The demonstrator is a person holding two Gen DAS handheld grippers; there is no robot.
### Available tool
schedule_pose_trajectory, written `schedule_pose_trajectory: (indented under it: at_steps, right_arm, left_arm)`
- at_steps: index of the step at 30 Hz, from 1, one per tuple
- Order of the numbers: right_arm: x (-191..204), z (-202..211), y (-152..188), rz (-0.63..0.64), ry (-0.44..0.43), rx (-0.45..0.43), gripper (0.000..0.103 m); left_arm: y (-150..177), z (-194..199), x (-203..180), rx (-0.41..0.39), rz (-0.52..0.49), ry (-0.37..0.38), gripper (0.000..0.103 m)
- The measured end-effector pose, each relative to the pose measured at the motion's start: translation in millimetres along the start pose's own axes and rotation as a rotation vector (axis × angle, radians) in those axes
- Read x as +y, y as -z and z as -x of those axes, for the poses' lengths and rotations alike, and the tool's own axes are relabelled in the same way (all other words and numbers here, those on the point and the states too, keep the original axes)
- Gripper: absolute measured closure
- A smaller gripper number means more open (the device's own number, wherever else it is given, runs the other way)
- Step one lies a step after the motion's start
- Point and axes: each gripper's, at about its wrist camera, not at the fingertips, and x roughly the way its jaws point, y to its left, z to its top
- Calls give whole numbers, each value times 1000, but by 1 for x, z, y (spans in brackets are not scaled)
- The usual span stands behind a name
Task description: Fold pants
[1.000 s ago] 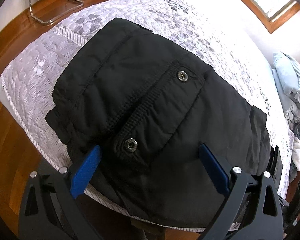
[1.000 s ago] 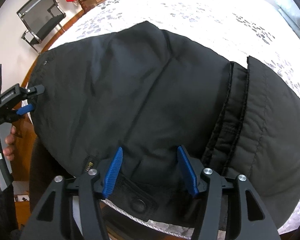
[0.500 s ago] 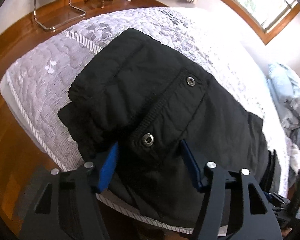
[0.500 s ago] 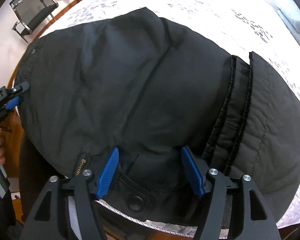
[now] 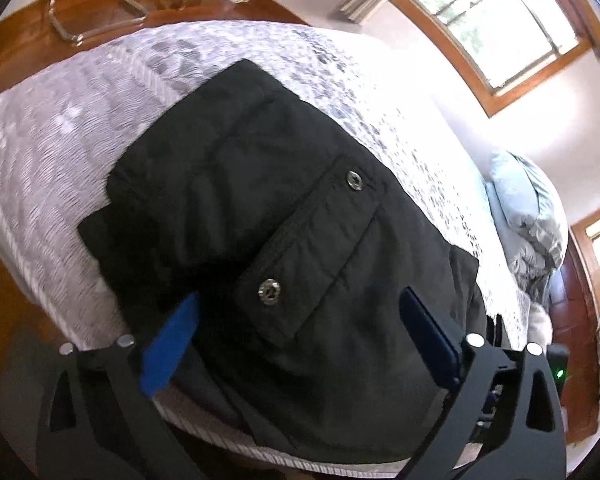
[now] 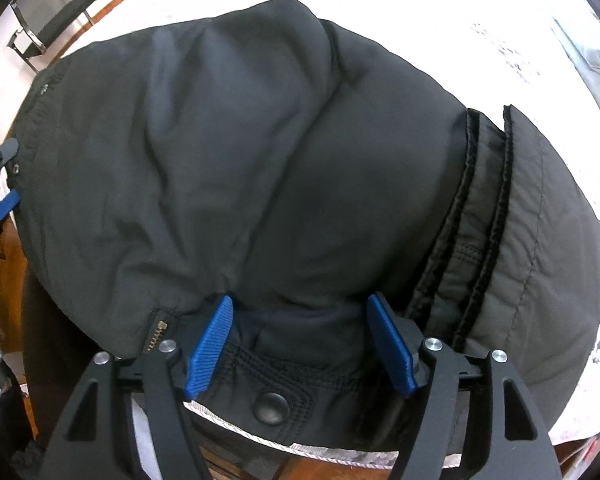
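One pair of black pants (image 5: 284, 248), folded into a thick padded bundle of matte, lightly quilted cloth, lies on the near corner of the bed (image 5: 72, 152), whose white cover is stitched with a grey pattern. Two metal snaps (image 5: 269, 291) sit on a rectangular pocket flap, seen only in the left wrist view, along with a window and a pale bundle of bedding (image 5: 528, 224) at the bed's far end. The right wrist view alone shows one round black button (image 6: 271, 407), a brass zipper end (image 6: 156, 335) and two ribbed hems. The left gripper (image 5: 300, 344) has its jaws wide over the pants; the right gripper (image 6: 300, 344) has its jaws open around a bunched waistband fold.
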Motion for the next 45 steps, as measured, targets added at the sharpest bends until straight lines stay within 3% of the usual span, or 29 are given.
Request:
schedule_pose_trajectory:
  at_steps: [3,9,11,13,16,21,23,27,31,34,38,42,44,45]
  right_arm:
    - [8,-1,-3,2,25,12,32]
    - [18,-4,-7,-4,50,24,32]
    - [21,-6,-8,-3,56,26,32]
    - [24,-7,-9,-2,60,27,31]
    - [22,-4,-10,-1,60,27,31]
    - [22,-3,-10,-3,58,25,31]
    - [22,-3,-10,-4,55,23,31]
    - [17,-4,-8,-4,44,20,29]
    - [11,-5,-6,-5,38,18,28]
    - [9,-5,-6,0,42,20,28]
    - [9,-6,-6,-3,43,19,28]
    - [10,-6,-7,-4,50,23,28]
    - [11,-6,-7,-2,55,25,28]
    - [13,-6,-8,-3,56,27,27]
  left_arm:
    - [1,-1,-8,-7,-14,-19,7]
    - [-7,1,5,10,93,-11,57]
    - [-9,1,13,19,133,19,67]
    - [-10,1,15,18,158,83,90]
    - [-10,4,7,1,142,106,97]
    - [-12,9,-30,-74,38,79,99]
    - [-13,12,-34,-81,56,90,99]
    - [-11,5,-16,-47,97,27,97]
    - [-13,2,10,-2,119,51,93]
    - [-14,8,13,11,120,33,84]
    - [-10,23,15,-30,125,-8,75]
    - [-15,16,21,-8,132,-27,72]
    - [-14,12,18,-16,149,-20,61]
    - [-13,13,16,-21,140,-14,43]
